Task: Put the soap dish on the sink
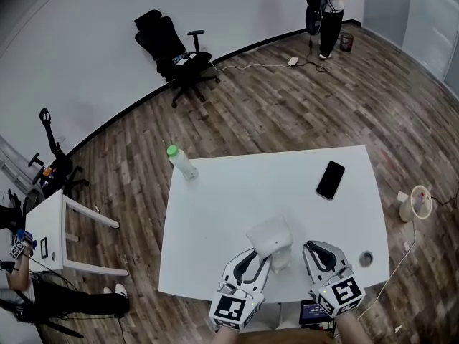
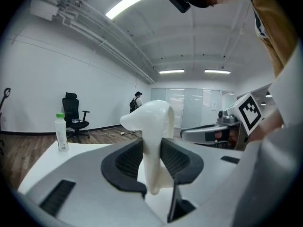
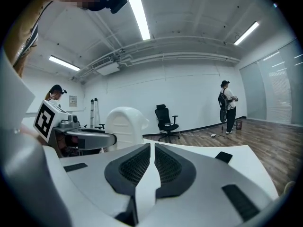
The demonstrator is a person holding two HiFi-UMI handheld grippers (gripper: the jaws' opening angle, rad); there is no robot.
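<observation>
The soap dish [image 1: 270,236] is a white, rounded piece held just above the near edge of the white table [image 1: 237,192]. My left gripper [image 1: 259,255] is shut on its lower part. In the left gripper view the soap dish [image 2: 152,136] stands upright between the two black pads [image 2: 128,161], its rounded top above them. My right gripper [image 1: 316,249] hovers just to the right of the dish, apart from it. In the right gripper view its jaws [image 3: 152,151] are closed together with nothing between them, and the soap dish [image 3: 124,122] shows to the left.
On the table stand a clear bottle with a green cap [image 1: 181,161] at the far left corner, a black phone [image 1: 330,179] at the right and a small round object [image 1: 366,258] near the right front. A black office chair [image 1: 176,52], a standing person [image 1: 326,6] and a small side table [image 1: 50,231] lie beyond.
</observation>
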